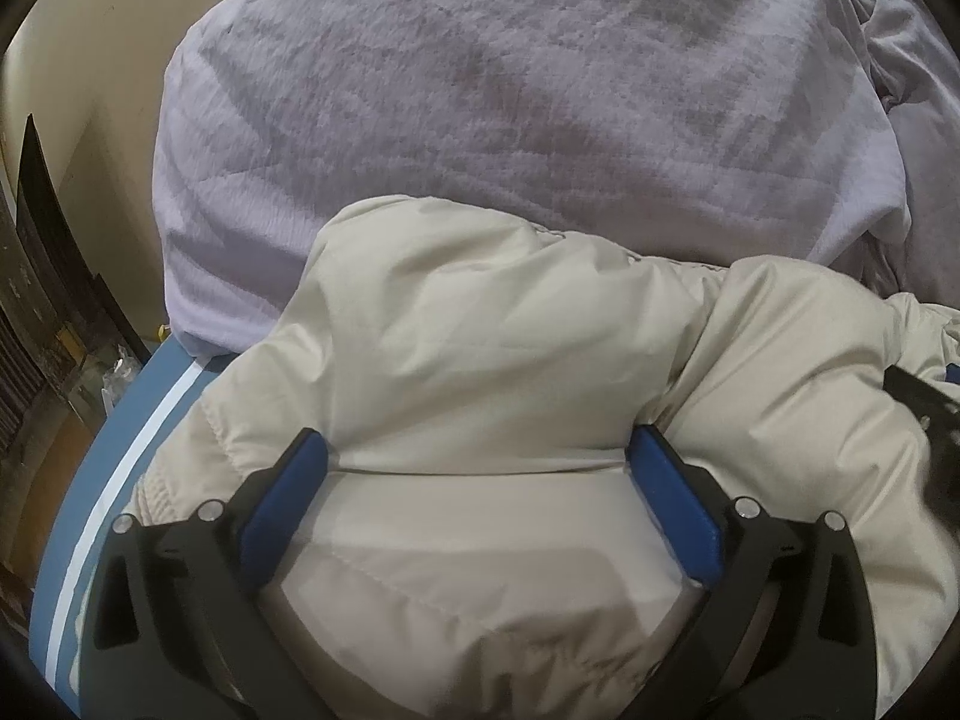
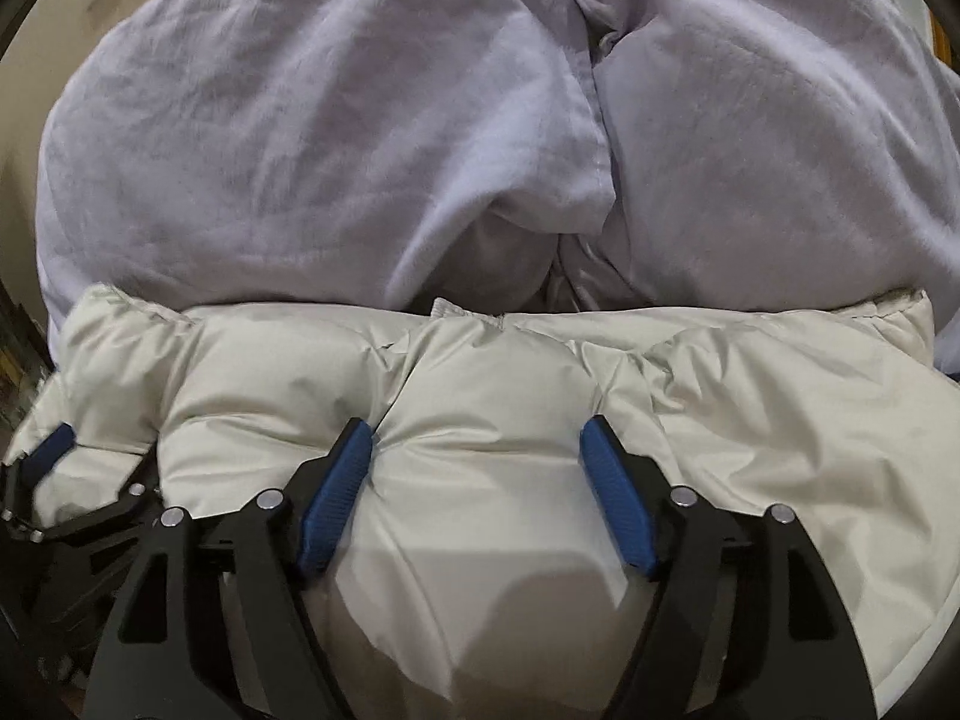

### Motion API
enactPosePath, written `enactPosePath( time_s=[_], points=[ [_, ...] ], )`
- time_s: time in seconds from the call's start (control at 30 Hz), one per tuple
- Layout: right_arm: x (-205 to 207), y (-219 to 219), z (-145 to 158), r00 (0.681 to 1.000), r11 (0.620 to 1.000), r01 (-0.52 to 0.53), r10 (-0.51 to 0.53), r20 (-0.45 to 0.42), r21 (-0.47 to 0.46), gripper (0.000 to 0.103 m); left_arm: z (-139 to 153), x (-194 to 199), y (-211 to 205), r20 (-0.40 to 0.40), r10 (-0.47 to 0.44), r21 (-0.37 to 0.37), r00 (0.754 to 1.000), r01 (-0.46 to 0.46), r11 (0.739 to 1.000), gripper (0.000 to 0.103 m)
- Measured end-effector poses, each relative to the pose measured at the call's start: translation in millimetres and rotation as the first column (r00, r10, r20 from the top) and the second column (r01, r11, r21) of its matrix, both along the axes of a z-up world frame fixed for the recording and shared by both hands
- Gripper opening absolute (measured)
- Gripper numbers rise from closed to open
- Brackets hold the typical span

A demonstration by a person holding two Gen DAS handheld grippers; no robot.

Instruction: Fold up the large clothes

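Lilac bedding (image 2: 312, 138) crowds just behind the puffy jacket (image 2: 480, 372)

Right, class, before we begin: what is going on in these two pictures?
A person with a gripper in each hand is folding a cream puffer jacket on a blue surface, with lilac bedding heaped behind it. The left gripper and the right gripper both stand open over the padded fabric, side by side. Neither is pinching the jacket, which lies bunched up.

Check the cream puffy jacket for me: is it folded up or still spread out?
Folded, at least partly: the cream puffy jacket sits as a compact bundle, with a layer doubled over along a fold edge in the left wrist view. How neatly, cannot tell.
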State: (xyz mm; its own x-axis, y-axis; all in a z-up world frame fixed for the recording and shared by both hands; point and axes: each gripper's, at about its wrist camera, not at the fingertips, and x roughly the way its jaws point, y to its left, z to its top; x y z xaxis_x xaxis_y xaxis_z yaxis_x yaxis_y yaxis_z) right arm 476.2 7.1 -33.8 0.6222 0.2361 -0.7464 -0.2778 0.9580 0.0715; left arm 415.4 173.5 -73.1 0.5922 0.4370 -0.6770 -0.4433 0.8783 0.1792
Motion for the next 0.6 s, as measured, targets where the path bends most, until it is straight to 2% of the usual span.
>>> enactPosePath(
  time_s=[0.1,0.2,0.43,0.5,0.6],
  points=[
    [-6,11,-2,0.999,0.997,0.002,0.001,0.044,-0.079,0.074,-2,0,1,0.004,-0.002,0.007,1.0,0.002,1.0,0.101],
    [-9,19,-5,0.999,0.993,0.008,-0.001,0.054,-0.115,0.074,-2,-1,-3,0.004,-0.002,0.017,1.0,0.002,1.0,0.101],
    [-3,30,-16,1.0,0.991,-0.004,0.008,0.028,-0.131,0.076,-2,-2,-7,-0.004,-0.002,0.021,1.0,0.002,1.0,0.101],
    [15,34,-24,1.0,0.992,-0.008,0.01,0.019,-0.127,0.077,-2,-2,-7,-0.003,-0.002,0.02,1.0,0.002,1.0,0.101],
    [20,35,-27,1.0,0.993,-0.01,0.011,0.011,-0.118,0.078,-2,-2,-7,-0.003,-0.003,0.02,1.0,0.003,1.0,0.101]
  ],
)
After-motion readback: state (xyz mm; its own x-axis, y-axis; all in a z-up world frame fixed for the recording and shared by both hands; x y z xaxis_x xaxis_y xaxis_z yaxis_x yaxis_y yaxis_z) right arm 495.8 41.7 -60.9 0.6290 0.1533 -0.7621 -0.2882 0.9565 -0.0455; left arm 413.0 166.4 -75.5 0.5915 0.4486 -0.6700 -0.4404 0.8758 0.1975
